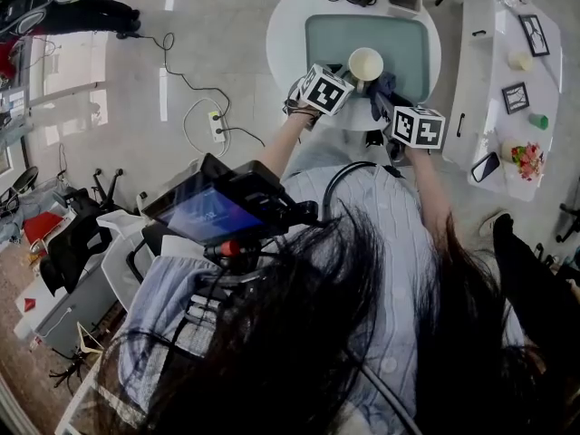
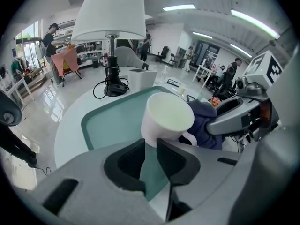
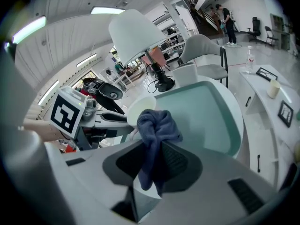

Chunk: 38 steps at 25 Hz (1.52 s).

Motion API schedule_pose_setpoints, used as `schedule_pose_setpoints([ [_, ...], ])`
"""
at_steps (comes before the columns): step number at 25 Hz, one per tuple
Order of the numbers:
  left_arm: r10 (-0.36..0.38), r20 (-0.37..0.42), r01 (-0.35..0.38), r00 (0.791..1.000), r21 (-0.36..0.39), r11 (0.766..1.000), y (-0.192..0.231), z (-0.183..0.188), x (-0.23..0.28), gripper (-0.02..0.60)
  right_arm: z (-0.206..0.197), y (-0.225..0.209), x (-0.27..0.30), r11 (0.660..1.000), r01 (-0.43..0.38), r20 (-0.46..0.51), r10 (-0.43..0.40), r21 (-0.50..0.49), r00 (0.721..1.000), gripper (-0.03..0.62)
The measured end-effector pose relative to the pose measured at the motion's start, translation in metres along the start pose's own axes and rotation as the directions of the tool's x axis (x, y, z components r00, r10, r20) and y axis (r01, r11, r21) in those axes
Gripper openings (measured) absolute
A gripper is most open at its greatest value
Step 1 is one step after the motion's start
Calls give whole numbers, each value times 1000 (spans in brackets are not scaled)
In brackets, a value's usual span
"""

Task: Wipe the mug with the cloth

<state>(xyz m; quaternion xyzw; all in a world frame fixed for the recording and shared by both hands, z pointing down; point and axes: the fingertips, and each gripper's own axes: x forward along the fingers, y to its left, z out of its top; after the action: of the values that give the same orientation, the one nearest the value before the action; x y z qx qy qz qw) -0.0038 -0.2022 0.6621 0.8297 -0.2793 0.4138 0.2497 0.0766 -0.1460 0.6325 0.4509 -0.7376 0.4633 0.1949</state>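
Closest to the lens, my right gripper (image 3: 152,146) has its jaws clamped on the cloth (image 3: 157,121), bunched so a wad of it presses the mug (image 2: 166,118) beside its handle. My left gripper (image 2: 151,146) has its jaws narrow and, I judge, pinches the mug low on its wall. That braces it, tilted above the mat (image 2: 112,121) on the worktop (image 2: 70,130), against the rubbing.

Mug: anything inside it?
Nothing visible: the mug shows a bare, pale interior in the head and left gripper views. Its floor is not clearly shown. The dark blue cloth, clamped in the right gripper, covers part of its outer wall beside the handle.
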Motion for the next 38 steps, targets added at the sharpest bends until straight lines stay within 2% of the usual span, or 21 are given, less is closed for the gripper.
schedule_pose_setpoints([
  [7, -3, -10, 4, 1000, 58, 998, -11, 0, 4, 81, 13, -9, 5, 1000, 22, 20, -22, 22, 1000, 107],
  [13, -36, -16, 38, 999, 71, 997, -28, 5, 8, 83, 30, -18, 9, 996, 49, 16, -48, -71, 999, 107],
  [17, -29, -16, 30, 999, 59, 998, -28, 5, 8, 83, 30, -19, 6, 989, 49, -4, -50, -142, 999, 107],
  [27, -10, -9, 10, 1000, 25, 1000, -30, 5, 5, 83, 5, -3, -9, 969, 11, -69, -29, -248, 997, 107],
  [32, -26, -17, 26, 1000, -11, 1000, -36, 2, 9, 83, -1, 3, -11, 961, 6, -86, -30, -277, 996, 107],
  [38, -27, -17, 27, 999, -17, 999, -34, 2, 13, 83, -2, 4, -9, 962, 6, -91, -32, -272, 995, 107],
])
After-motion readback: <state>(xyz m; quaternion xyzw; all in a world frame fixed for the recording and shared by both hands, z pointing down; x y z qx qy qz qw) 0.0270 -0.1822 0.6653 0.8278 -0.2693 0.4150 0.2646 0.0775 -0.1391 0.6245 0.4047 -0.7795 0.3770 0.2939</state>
